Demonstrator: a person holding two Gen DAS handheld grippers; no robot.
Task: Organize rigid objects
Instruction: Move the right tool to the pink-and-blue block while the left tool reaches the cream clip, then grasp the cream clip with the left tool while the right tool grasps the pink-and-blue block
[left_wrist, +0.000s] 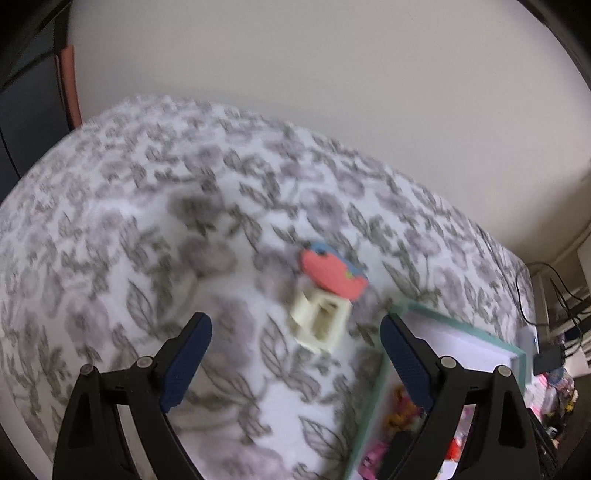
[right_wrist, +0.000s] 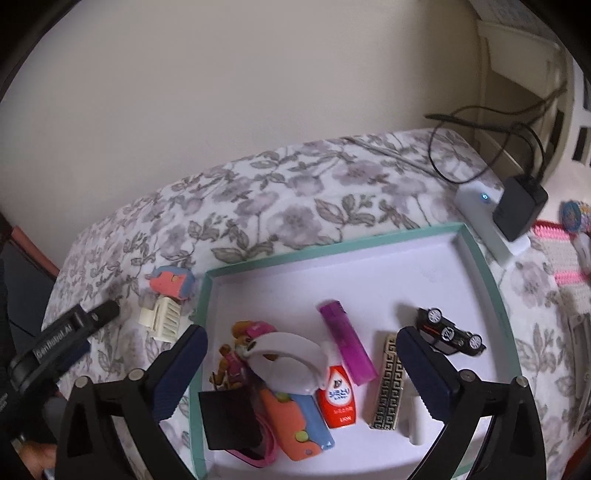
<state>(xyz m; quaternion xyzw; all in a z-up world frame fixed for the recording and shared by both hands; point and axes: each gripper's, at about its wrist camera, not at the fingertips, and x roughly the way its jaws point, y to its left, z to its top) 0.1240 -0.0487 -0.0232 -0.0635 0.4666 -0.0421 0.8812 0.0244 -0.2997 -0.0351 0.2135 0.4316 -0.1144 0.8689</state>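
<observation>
A cream plastic clip (left_wrist: 320, 322) and a pink-and-blue toy (left_wrist: 331, 272) lie together on the floral cloth, left of the teal-rimmed white tray (left_wrist: 513, 351). My left gripper (left_wrist: 295, 328) is open and empty, its fingers either side of the clip and short of it. In the right wrist view the clip (right_wrist: 162, 318) and the toy (right_wrist: 172, 282) lie left of the tray (right_wrist: 480, 254). My right gripper (right_wrist: 301, 341) is open and empty above the tray, over a white curved piece (right_wrist: 291, 356). The left gripper's body (right_wrist: 62, 334) shows at the left.
The tray holds a purple lighter (right_wrist: 347, 341), a black toy car (right_wrist: 448, 331), a patterned metal bar (right_wrist: 389, 384), a small red bottle (right_wrist: 338, 400), a puppy figure (right_wrist: 236, 349), an orange-and-blue case (right_wrist: 295, 421) and a black square (right_wrist: 229, 419). A white charger with a black plug (right_wrist: 517, 210) lies behind it.
</observation>
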